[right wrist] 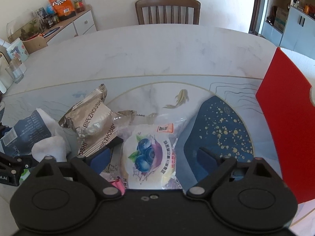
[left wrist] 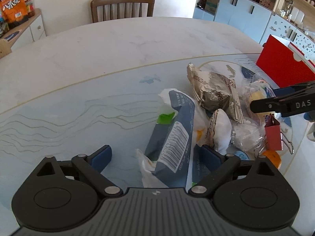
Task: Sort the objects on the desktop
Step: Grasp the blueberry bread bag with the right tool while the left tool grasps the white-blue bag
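A heap of small items lies on the patterned table mat point(left wrist: 78, 106). My left gripper point(left wrist: 155, 154) stands open low over it. Between its blue pads lies a dark blue tissue pack point(left wrist: 171, 137) with a barcode; the left pad stands clear of it and the right pad point(left wrist: 208, 155) sits at its edge. My right gripper point(right wrist: 153, 156) is open as well, with a white blueberry snack packet point(right wrist: 147, 155) between its pads, not pressed. Beside that packet are the foil snack packs point(right wrist: 92, 122) and a white round pack point(right wrist: 51, 149). The right gripper's finger point(left wrist: 275, 106) reaches in from the right of the left wrist view.
A red box point(right wrist: 289, 118) stands upright at the right of the mat. A red binder clip point(left wrist: 272, 135) and an orange round thing point(left wrist: 272, 157) lie at the heap's right edge. A wooden chair point(left wrist: 122, 5) is at the table's far side, a glass point(right wrist: 14, 72) at far left.
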`<state>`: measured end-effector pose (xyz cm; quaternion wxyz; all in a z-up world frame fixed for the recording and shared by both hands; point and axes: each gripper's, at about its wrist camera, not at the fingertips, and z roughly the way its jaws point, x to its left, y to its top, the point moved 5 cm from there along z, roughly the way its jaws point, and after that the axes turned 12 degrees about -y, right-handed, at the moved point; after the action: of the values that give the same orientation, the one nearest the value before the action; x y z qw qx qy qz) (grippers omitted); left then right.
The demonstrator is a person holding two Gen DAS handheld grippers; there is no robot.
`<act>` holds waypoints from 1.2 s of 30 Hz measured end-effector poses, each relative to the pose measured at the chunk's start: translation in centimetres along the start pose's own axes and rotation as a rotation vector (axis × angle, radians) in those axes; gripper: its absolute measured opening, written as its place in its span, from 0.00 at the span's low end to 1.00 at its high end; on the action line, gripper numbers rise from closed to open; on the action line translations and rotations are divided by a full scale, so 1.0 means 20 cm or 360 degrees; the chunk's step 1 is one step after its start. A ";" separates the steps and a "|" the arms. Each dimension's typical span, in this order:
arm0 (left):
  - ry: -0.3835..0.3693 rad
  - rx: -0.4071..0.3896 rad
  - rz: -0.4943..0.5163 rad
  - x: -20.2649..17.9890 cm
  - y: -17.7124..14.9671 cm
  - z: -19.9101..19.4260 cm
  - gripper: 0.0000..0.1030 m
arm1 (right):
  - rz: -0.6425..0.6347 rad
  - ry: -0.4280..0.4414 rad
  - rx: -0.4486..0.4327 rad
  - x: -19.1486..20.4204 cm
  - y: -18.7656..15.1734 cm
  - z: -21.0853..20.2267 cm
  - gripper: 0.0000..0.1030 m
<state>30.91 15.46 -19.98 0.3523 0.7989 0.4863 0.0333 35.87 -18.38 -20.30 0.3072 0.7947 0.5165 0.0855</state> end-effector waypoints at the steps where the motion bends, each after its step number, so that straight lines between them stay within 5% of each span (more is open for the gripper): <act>1: 0.0000 0.0002 0.0001 0.00 0.00 0.00 0.93 | 0.0004 0.0000 0.0004 0.00 0.00 0.00 0.89; 8: -0.0067 0.0000 0.0000 -0.04 0.02 -0.02 0.56 | 0.0020 0.0014 0.0041 0.00 -0.02 0.02 0.77; 18: -0.0082 -0.0013 -0.0087 -0.03 0.04 -0.05 0.32 | 0.0033 0.0050 0.0052 0.00 -0.02 0.00 0.55; 26: -0.0085 -0.0067 -0.0195 -0.02 0.07 -0.14 0.31 | 0.0078 0.0067 0.0040 -0.04 0.00 -0.03 0.51; 36: -0.0047 -0.0160 -0.0148 -0.15 0.15 -0.26 0.31 | 0.0140 0.0059 -0.0037 -0.12 0.03 -0.13 0.50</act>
<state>29.60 15.05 -13.38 0.4004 0.7571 0.5154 0.0295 34.09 -19.71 -17.37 0.3028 0.8112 0.4858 0.1197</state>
